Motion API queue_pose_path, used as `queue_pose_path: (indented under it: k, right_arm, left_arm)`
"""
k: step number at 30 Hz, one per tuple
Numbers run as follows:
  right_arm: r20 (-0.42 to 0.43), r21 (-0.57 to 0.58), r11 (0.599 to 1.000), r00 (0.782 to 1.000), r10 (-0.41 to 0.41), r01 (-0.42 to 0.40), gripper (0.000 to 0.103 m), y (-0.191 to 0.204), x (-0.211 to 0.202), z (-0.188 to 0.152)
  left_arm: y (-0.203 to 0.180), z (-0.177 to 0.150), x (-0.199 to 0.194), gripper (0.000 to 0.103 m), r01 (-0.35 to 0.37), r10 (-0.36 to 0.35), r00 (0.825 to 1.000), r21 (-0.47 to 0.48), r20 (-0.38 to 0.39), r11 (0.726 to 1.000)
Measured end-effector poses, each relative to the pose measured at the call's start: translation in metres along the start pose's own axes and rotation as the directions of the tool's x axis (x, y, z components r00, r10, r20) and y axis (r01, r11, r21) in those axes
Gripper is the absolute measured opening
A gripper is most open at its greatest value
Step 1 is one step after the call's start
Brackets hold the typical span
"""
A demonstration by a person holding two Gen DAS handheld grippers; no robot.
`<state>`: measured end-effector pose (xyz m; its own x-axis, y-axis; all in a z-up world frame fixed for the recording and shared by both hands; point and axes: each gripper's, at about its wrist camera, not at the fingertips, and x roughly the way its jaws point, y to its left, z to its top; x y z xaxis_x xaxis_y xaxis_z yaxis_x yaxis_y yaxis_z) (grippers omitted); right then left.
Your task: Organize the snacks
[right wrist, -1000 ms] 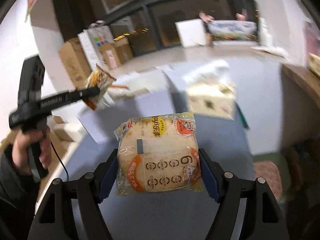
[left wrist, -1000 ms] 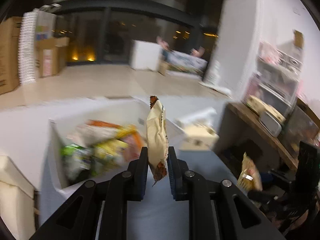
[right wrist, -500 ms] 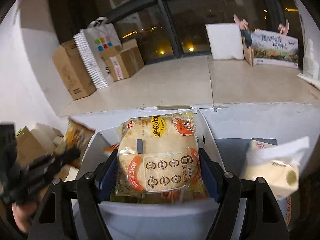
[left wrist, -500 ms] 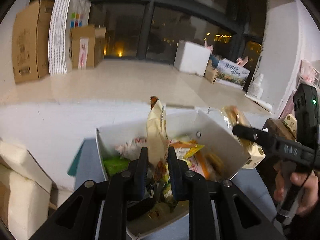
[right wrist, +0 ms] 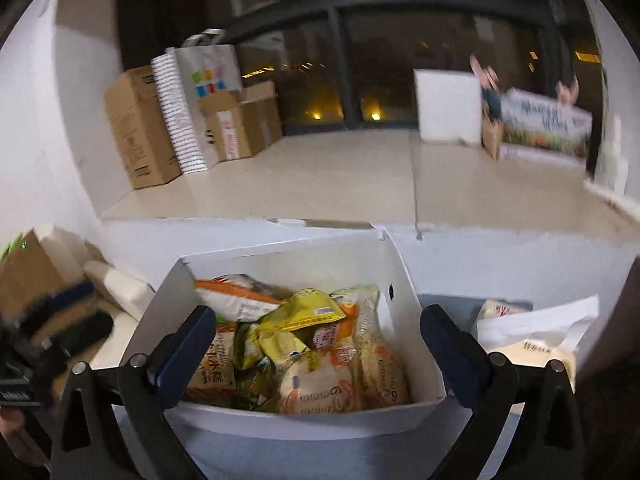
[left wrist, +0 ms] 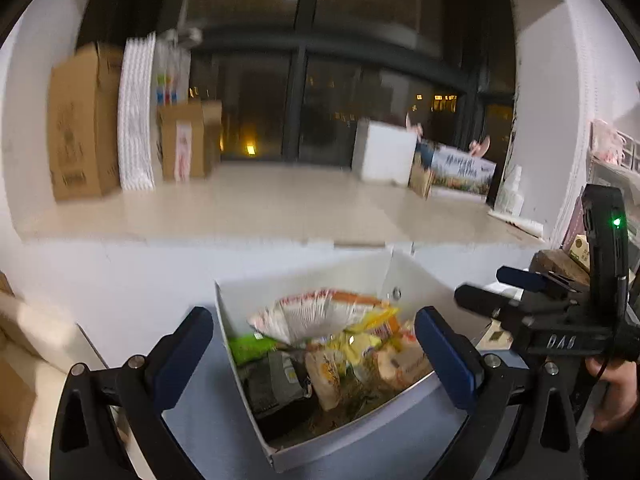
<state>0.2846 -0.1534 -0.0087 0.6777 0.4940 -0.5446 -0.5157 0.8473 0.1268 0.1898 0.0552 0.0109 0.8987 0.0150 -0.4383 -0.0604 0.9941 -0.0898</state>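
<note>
A white open box [left wrist: 304, 284] full of snack packets stands on the blue-grey table; it also shows in the right wrist view [right wrist: 280, 256]. My left gripper [left wrist: 314, 354] is open and empty, just above the box's near side. My right gripper [right wrist: 316, 350] is open and empty over the box. A pale rice-cracker pack [right wrist: 316, 386] lies on the pile below it, next to a yellow packet [right wrist: 304, 314]. A tan snack packet [left wrist: 326, 376] stands in the pile. The right gripper [left wrist: 500, 294] shows at the right of the left wrist view.
A cream bag with white paper [right wrist: 532, 336] sits right of the box. White foam blocks [right wrist: 116, 284] and cardboard lie to the left. Beyond the table are floor, cardboard boxes [left wrist: 80, 120] and dark windows. Shelving [left wrist: 612, 160] is at far right.
Both grippers opened and let go of their packets: the tan snack packet and the rice-cracker pack now lie in the box. Both grippers stay over the box.
</note>
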Motion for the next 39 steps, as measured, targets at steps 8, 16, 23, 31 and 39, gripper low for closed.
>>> queue_pose_path:
  k: [8,16,23,31,39]
  right_arm:
    - [0.072,-0.049,0.998,0.997,-0.040,0.043,0.103,0.021,-0.057,-0.003]
    - [0.118,-0.074,0.997,0.993,-0.019,0.028,0.103,0.043,-0.125,-0.034]
    - [0.124,0.014,1.000,0.992,0.009,-0.011,0.103,0.041,-0.167,-0.075]
    - [0.086,0.075,0.997,0.996,-0.017,0.011,0.103,0.042,-0.202,-0.106]
    - [0.093,0.068,0.997,0.995,-0.030,0.024,0.103,0.047,-0.214,-0.107]
  left_arm:
    - [-0.009,0.004,-0.054,0.103,-0.033,0.035,0.999,-0.054,0.032,0.998]
    - [-0.017,-0.011,-0.113,0.103,0.035,-0.035,0.999,-0.062,0.003,0.997]
    - [-0.032,-0.034,-0.146,0.103,0.050,-0.053,0.998,-0.065,-0.041,0.997]
    - [-0.042,-0.050,-0.156,0.103,0.090,-0.096,0.994,-0.090,-0.056,0.992]
    - [-0.053,-0.049,-0.158,0.103,0.100,-0.103,0.992,-0.043,-0.071,0.994]
